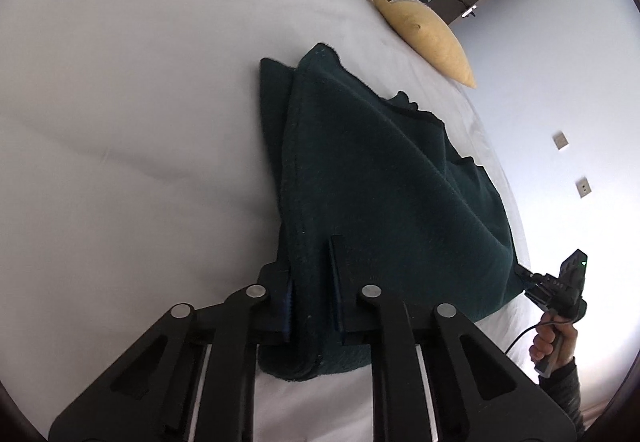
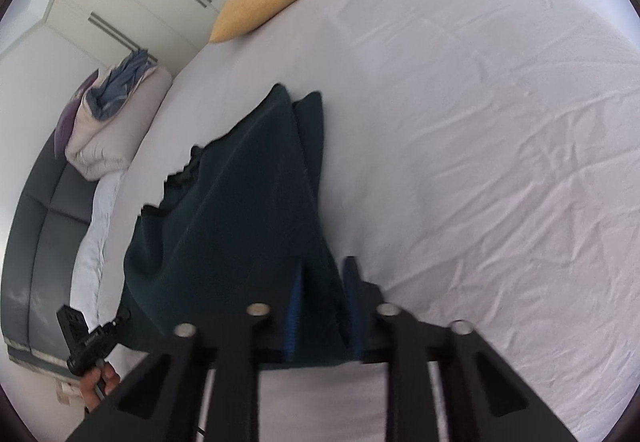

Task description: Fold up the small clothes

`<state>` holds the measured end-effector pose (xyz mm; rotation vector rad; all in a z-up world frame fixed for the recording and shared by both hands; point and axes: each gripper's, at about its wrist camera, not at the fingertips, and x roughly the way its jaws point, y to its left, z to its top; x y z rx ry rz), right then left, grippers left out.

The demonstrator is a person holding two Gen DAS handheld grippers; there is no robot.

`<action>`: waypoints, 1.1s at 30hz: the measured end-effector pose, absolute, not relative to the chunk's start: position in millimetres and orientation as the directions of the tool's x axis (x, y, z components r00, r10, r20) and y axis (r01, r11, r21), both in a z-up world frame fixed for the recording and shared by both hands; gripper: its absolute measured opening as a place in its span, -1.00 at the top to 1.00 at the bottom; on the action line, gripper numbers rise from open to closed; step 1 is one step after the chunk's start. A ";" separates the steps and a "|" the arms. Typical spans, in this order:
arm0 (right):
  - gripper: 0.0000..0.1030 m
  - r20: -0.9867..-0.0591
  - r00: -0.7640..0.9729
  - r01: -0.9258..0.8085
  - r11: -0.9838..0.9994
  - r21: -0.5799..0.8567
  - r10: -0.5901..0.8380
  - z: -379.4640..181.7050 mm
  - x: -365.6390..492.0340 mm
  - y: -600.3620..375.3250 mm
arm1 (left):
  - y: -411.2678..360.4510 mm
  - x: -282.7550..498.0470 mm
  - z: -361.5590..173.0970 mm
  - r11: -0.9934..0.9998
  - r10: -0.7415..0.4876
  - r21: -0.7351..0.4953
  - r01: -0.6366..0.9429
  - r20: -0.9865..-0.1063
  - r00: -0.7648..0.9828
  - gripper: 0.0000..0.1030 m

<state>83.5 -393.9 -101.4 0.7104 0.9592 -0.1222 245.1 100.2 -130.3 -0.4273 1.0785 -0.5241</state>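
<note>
Between the two grippers hangs the dark green garment (image 1: 380, 178), each near corner pinched, its far end resting on the white bed (image 1: 120, 122) short of the yellow pillow (image 1: 424, 30); the left gripper (image 1: 312, 282) has its jaws clamped on one bunched edge, the right gripper (image 2: 324, 298) on the other — cloth fills the gap between the blue pads in both wrist views. Risks from here, as I judge them: the knit looks thick and soft, so a corner could creep out of a grip if the hands pull apart too hard; the far end already lies in two uneven layers toward the pillow, so laying it down as it is may set a crooked fold; unequal lift between the hands would skew the edge — and dragging it could rumple the sheet beneath.
</note>
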 end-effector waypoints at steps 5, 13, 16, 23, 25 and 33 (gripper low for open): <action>0.84 -0.792 0.585 0.391 0.795 0.464 0.174 -96.8 84.4 -387.4 | 105.7 233.5 -132.4 0.814 -0.577 -0.548 0.194 -0.720 0.386 0.88; 0.87 -0.790 0.585 0.453 0.734 0.506 0.183 -117.7 64.6 -401.0 | 124.8 202.0 -144.5 0.816 -0.567 -0.557 0.155 -0.720 0.400 0.92; 0.89 -0.769 0.609 0.463 0.700 0.544 0.195 -127.0 57.9 -408.7 | 137.4 202.5 -155.2 0.776 -0.608 -0.621 0.110 -0.691 0.391 0.91; 0.92 -0.746 0.640 0.506 0.631 0.588 0.182 -133.0 53.1 -423.4 | 143.3 200.4 -163.7 0.760 -0.628 -0.631 0.157 -0.651 0.426 0.85; 0.93 -0.750 0.640 0.503 0.646 0.574 0.168 -133.4 52.9 -420.4 | 150.4 202.1 -168.5 0.724 -0.663 -0.673 0.150 -0.619 0.421 0.84; 0.22 -0.765 0.643 0.553 0.675 0.488 0.027 -90.5 39.2 -412.3 | 165.8 209.0 -171.5 0.652 -0.716 -0.754 0.086 -0.574 0.397 0.84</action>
